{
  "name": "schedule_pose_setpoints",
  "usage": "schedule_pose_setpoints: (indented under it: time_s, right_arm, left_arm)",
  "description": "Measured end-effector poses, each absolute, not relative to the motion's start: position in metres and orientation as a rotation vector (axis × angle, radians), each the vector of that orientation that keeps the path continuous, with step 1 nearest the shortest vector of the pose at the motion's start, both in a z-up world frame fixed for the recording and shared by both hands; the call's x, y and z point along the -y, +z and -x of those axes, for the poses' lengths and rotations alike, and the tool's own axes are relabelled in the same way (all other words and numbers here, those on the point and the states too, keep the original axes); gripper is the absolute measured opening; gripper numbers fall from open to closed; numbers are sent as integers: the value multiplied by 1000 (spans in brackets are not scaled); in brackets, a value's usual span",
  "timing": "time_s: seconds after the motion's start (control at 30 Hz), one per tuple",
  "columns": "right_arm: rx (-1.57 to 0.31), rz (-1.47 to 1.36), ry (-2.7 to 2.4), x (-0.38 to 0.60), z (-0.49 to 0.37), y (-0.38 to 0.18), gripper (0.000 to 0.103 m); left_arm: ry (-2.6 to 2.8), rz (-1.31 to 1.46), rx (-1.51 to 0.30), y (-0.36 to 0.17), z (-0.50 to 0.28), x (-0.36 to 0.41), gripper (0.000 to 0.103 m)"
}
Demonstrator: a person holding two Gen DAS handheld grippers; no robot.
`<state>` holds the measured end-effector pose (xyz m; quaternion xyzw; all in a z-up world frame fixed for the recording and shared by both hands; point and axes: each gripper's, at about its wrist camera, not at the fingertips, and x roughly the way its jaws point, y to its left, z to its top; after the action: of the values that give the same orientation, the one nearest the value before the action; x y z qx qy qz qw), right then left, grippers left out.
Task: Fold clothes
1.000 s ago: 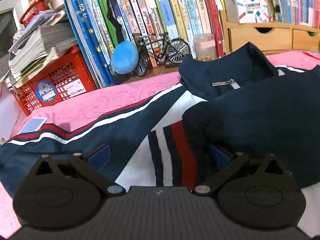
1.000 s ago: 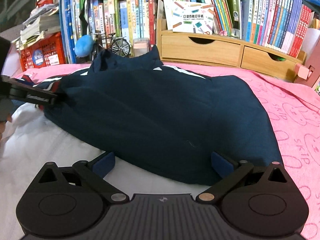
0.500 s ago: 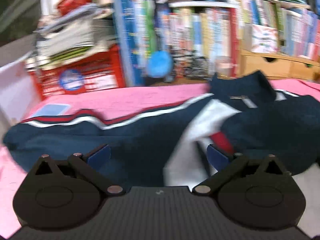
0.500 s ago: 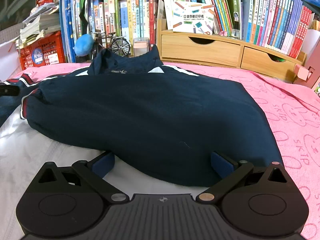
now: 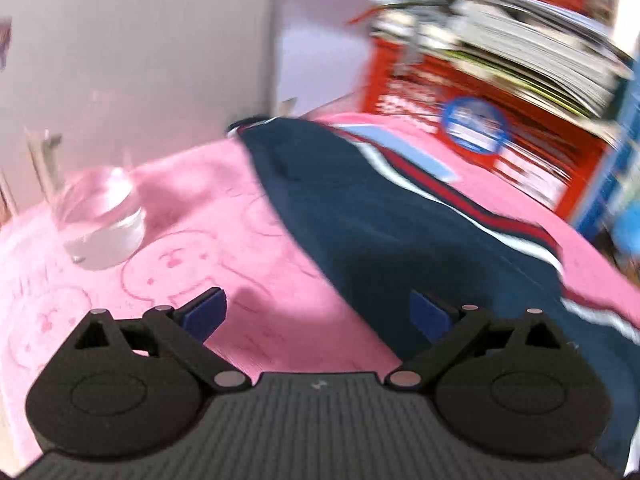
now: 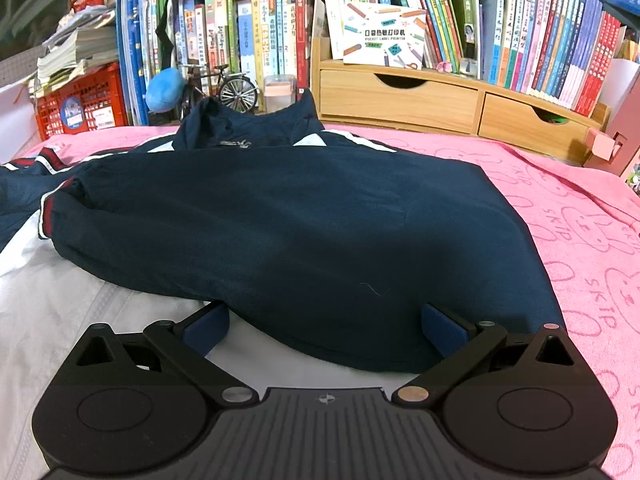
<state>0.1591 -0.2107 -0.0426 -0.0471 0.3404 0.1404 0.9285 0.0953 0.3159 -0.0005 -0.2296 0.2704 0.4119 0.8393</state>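
Reaching for the sleeve stretched toward the frame's upper left, the wide, empty left gripper should be closed on the cuff, clear of the glass, while the right gripper hangs wide at the jacket hem.

The left wrist view was heavily smeared by motion blur; the red crate and glass were rendered soft, with only the gripper body kept sharp. The right wrist view was evenly and brightly lit, apparently from above, and focus was held throughout. Straight lines such as the book spines were bowed by fisheye distortion, and dark vignetting was seen at the corners.
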Motion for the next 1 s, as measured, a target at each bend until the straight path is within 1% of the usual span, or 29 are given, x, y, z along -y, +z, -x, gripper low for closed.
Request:
schedule_pose_setpoints:
  time_s: [0.17, 0.3, 0.33, 0.37, 0.4, 0.43, 0.47, 0.53, 0.6, 0.77, 0.8, 0.9, 0.97, 1.0]
  right_arm:
    - [-697, 93, 275, 209, -159, -43, 103]
    - [-697, 92, 270, 209, -159, -43, 103]
    - [-697, 92, 270, 209, -159, -43, 103]
    - [-697, 93, 269, 208, -159, -43, 103]
    - [-697, 92, 267, 208, -159, -43, 103]
    - [-696, 91, 265, 208, -159, -43, 103]
    - [-697, 90, 263, 208, -159, -43, 103]
    - [-697, 88, 257, 207, -159, -43, 103]
    - [-696, 85, 249, 206, -159, -43, 103]
    - [-696, 83, 245, 206, -159, -43, 103]
    - [-696, 83, 244, 206, -159, -43, 103]
    - [-695, 82, 241, 206, -159, -43, 103]
    - [-695, 81, 239, 206, -159, -44, 103]
    - [-695, 81, 239, 206, -159, -44, 103]
  left_arm:
    - [882, 482, -548, -4, -107, -336, 99]
    - [875, 442, -529, -10, -123, -345, 101]
    - [874, 429, -524, -11, -128, -347, 100]
    - [874, 422, -525, -12, -129, -349, 97]
    - [860, 419, -508, -11, -131, -349, 64]
    - [847, 416, -490, -10, -132, -349, 10]
    - [836, 417, -475, -8, -133, -347, 2]
    - [814, 418, -443, -3, -134, -342, 2]
    - [785, 330, -373, 9, -132, -323, 2]
    - [543, 116, -189, 64, -121, -240, 3]
    - [490, 88, -175, 70, -118, -224, 3]
    - [287, -36, -204, 75, -111, -163, 6]
    - [167, -145, -288, 63, -112, -118, 10]
    - [129, -154, -333, 54, -111, -106, 17]
